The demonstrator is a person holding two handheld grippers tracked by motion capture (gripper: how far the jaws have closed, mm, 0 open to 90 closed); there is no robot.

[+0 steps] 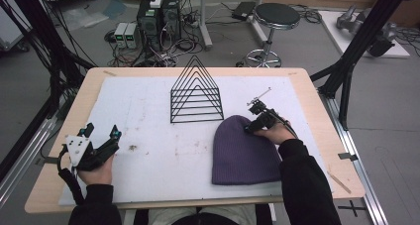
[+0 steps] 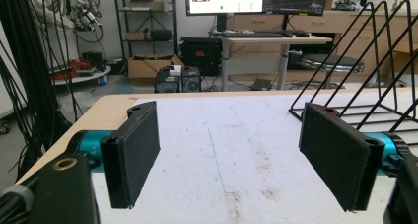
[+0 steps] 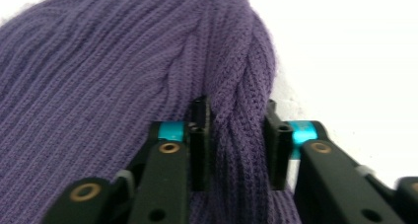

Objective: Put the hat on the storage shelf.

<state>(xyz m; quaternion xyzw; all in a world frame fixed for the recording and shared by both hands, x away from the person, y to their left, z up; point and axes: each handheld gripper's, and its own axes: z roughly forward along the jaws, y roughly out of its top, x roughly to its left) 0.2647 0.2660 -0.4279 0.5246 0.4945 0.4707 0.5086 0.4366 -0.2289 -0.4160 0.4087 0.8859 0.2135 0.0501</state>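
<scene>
A purple knitted beanie (image 1: 245, 153) lies flat on the white mat (image 1: 158, 136), right of centre. My right gripper (image 1: 247, 129) is at the beanie's upper right edge, shut on a bunched fold of the knit; in the right gripper view the purple beanie (image 3: 98, 86) is pinched between the two black pads (image 3: 199, 145). My left gripper (image 1: 101, 131) rests at the mat's left side, held by a hand, wide open. In the left gripper view my left gripper (image 2: 229, 157) has only bare mat between its pads (image 2: 135, 152).
A black wire rack (image 1: 196, 93) of triangular dividers stands at the back middle of the mat, and the rack (image 2: 365, 86) is at the right in the left gripper view. Brown stains (image 1: 132, 147) mark the mat. A stool (image 1: 275, 18) and cabled boxes stand beyond the table.
</scene>
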